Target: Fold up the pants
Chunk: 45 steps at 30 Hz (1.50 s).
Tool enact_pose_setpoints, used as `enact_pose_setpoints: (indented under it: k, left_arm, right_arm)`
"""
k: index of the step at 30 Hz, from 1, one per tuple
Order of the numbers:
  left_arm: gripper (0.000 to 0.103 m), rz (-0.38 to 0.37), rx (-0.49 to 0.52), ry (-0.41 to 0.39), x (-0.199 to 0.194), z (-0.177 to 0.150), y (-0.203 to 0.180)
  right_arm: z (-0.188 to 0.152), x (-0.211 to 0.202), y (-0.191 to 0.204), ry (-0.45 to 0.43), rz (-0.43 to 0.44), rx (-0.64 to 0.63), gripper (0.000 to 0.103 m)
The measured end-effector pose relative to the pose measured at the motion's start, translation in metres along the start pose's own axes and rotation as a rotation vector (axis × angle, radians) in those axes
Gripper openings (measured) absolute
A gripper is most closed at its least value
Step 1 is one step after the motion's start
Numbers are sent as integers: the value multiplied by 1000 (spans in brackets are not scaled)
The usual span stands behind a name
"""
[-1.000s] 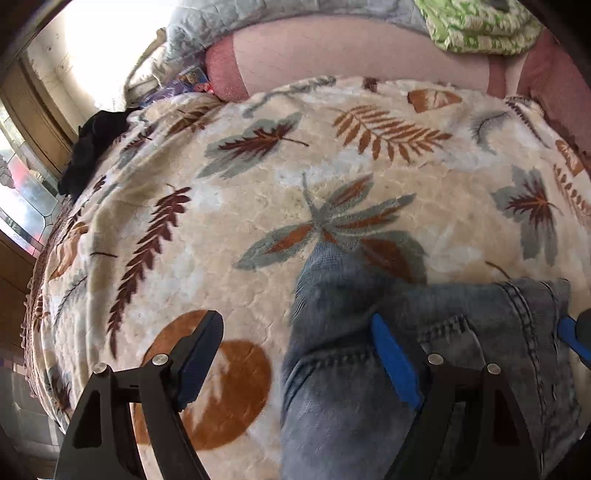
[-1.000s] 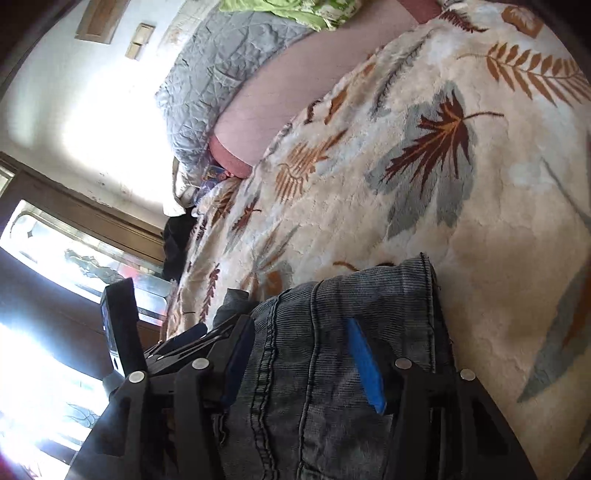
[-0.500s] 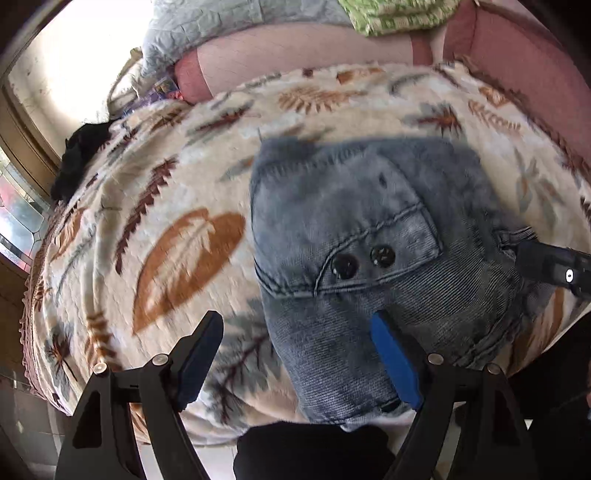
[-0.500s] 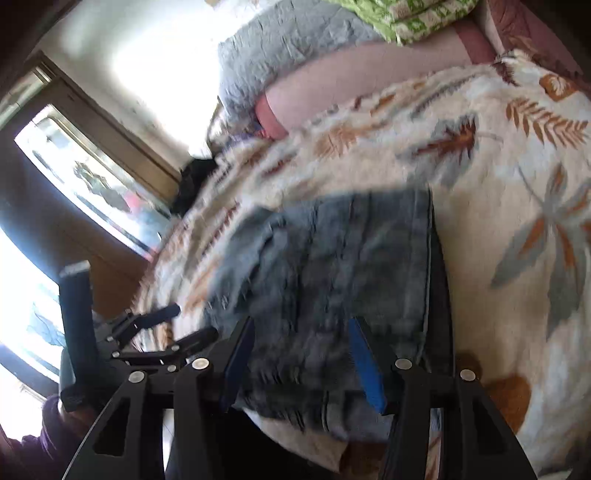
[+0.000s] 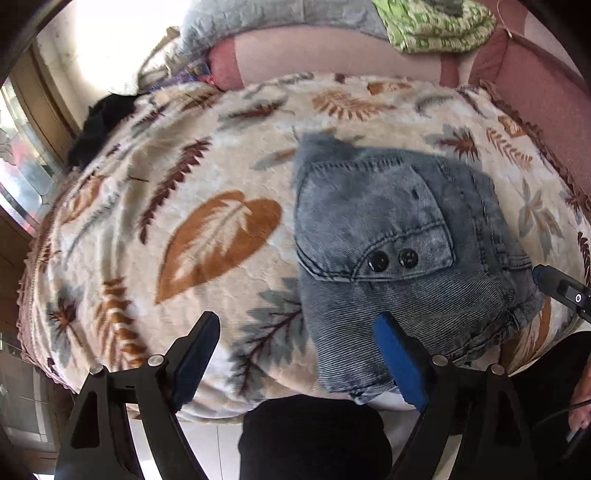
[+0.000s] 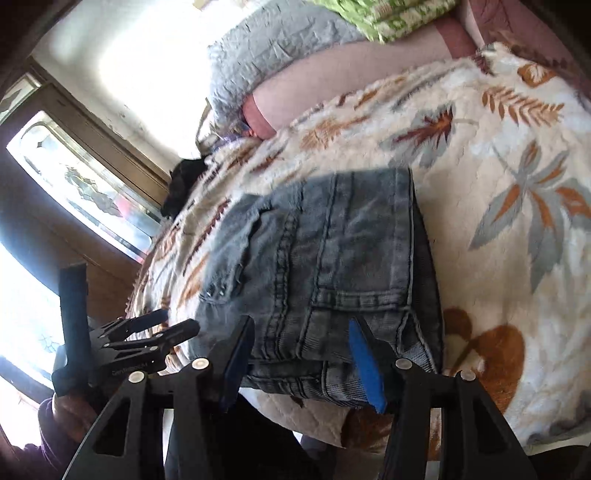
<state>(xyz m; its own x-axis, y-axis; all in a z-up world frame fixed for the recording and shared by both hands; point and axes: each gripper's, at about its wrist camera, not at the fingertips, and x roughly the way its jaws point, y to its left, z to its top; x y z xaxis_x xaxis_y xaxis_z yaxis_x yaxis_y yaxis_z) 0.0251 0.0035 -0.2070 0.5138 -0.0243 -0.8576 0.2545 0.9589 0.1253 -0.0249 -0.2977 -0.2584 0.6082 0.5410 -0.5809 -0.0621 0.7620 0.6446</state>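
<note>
The pants [image 5: 391, 258] lie folded into a compact bundle on the blanket [image 5: 207, 236], near its front edge and right of centre in the left wrist view. The left gripper [image 5: 295, 354] hovers in front of the bundle, jaws wide apart and empty; its right finger overlaps the bundle's near edge in view, its left finger stands over bare blanket. The right gripper [image 6: 303, 354] is also spread wide and holds nothing, both fingers framing the near edge of the pants [image 6: 325, 266]. Contact with the cloth cannot be determined.

The blanket is cream with brown and grey leaf prints and covers a bed. A pink pillow [image 5: 332, 55], a grey quilt [image 6: 280, 48] and a green patterned cloth [image 5: 439, 26] lie at the far end. A dark garment [image 5: 99, 122] rests at the far left corner, beside a window [image 6: 85, 195].

The pants are faded grey-blue denim. A flap pocket with two dark buttons [image 5: 393, 260] faces up.
</note>
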Motion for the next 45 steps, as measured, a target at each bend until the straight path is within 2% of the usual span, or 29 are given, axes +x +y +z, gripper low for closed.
enact_pose_setpoints:
  k: [6,10,15,25,45]
  left_arm:
    - [87,56,-40,-156,-47,5,14]
    - [87,64,-48,-221,-69,9,19]
    - [87,65,-41,-264,-87,9,19]
    - [87,55,-44,-276,-94,6,17]
    - [87,55,-68,-212,-68,3,20]
  right_arm:
    - [3,-35,27,-87,-27,-106,57]
    - [10,-53,41,-129,-25,-130,57]
    - [16,-67,49,-166,-15,-130,60]
    - [14,-70,54,-164,-27,-137,61]
    - [15,-58,42,-139,-57,-101,63]
